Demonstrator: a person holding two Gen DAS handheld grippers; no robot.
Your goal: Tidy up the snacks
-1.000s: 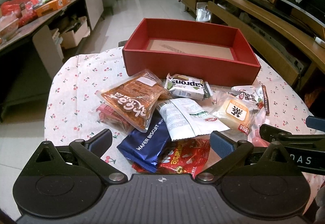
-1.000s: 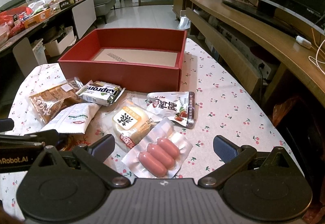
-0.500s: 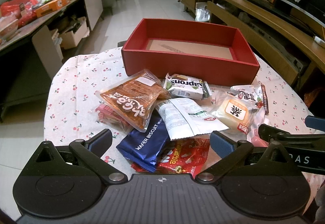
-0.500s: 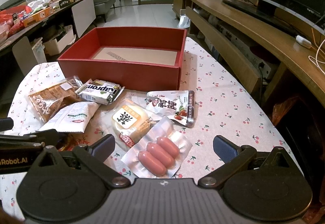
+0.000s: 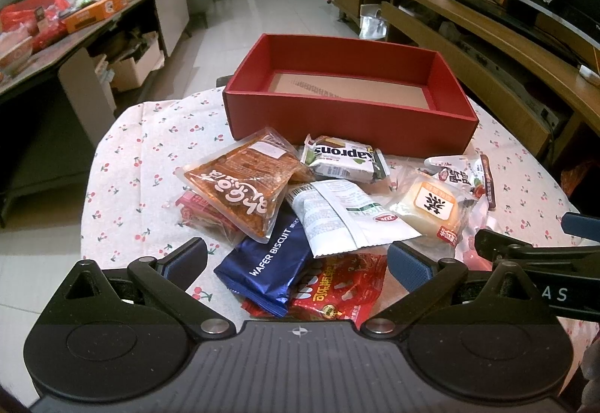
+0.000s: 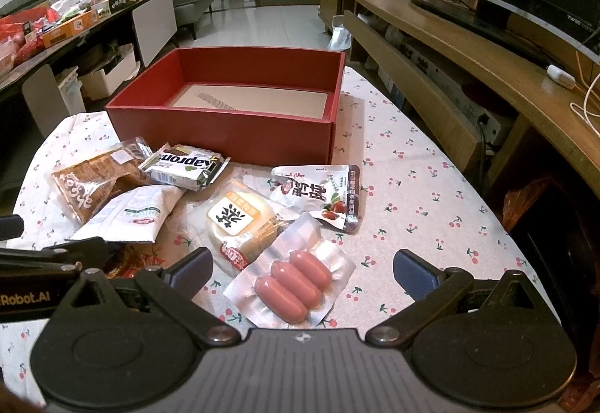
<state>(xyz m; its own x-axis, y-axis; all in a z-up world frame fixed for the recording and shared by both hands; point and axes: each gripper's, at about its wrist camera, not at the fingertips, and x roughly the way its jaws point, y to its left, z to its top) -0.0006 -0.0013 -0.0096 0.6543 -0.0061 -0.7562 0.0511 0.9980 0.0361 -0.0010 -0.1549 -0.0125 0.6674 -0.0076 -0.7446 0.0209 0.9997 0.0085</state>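
Each hand-held gripper, the left (image 5: 296, 257) and the right (image 6: 303, 268), has a grey ribbed body with a small compass-like mark, black linkage arms on round black discs, silver pivot screws and dark blue finger pads (image 5: 408, 265). White lettering reading "Robot.AI" marks the left one's side.

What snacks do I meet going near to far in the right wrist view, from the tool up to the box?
Sausage pack → round cake with the black character → white and red date pouch → red box.
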